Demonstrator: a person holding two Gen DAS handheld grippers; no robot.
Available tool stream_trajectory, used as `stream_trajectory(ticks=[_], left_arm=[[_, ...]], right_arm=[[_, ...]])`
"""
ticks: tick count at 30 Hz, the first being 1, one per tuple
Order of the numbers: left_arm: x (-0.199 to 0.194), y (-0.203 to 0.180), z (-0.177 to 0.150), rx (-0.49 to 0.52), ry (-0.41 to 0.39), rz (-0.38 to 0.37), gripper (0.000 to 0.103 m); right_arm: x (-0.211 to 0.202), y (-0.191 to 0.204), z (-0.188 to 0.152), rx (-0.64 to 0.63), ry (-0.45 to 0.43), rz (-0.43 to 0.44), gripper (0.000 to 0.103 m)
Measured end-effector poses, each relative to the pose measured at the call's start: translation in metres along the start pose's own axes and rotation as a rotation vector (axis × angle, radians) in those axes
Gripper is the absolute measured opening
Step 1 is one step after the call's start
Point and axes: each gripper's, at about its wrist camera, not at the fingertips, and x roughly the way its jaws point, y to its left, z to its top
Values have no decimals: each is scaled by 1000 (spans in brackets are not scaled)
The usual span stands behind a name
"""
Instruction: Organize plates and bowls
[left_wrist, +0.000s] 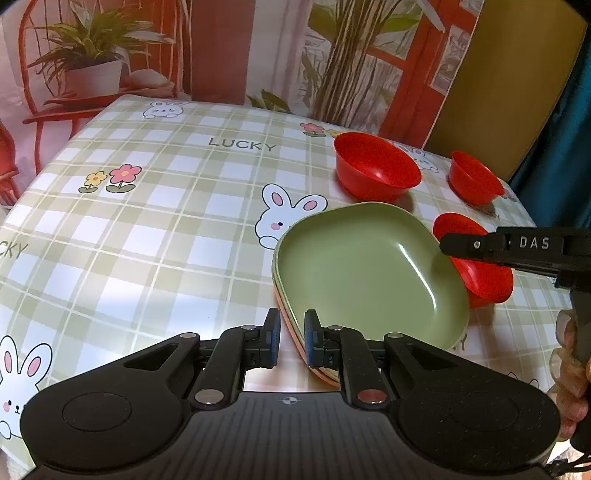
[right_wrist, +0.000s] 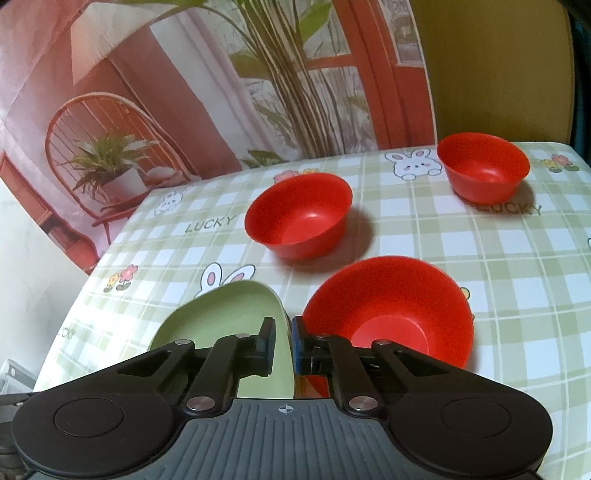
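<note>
— Your jaws?
— My left gripper (left_wrist: 291, 339) has its jaws part-spread astride the near rim of the plate stack (left_wrist: 369, 266), not pinching. My right gripper (right_wrist: 283, 341) is the same, one jaw over the green plate, the other against the nearest red bowl (right_wrist: 391, 310).
— The other bowls?
— Two red bowls (right_wrist: 299, 218) (right_wrist: 484, 166) sit well ahead on the table (left_wrist: 147, 229).

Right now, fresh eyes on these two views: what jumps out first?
Three red bowls: the nearest bowl sits beside the right tool, with the middle bowl and the far bowl further back. A green plate tops a plate stack at the left tool, whose fingers straddle its rim. Underneath, the bunny-print checked tablecloth.
</note>
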Motion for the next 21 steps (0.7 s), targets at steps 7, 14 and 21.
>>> stream_trajectory(ticks=[7,14,21], left_arm=[[-1,0,0,-6,-9,7,15],[-1,-1,0,-3,-8,3,15],[0,0,-1,-1,-6,-2,15]], right_arm=[[0,0,-5,-20,-12,-2,2],[2,-1,-6,-17,-5,-2,1],[4,-4,-8,0,1,-2,1]])
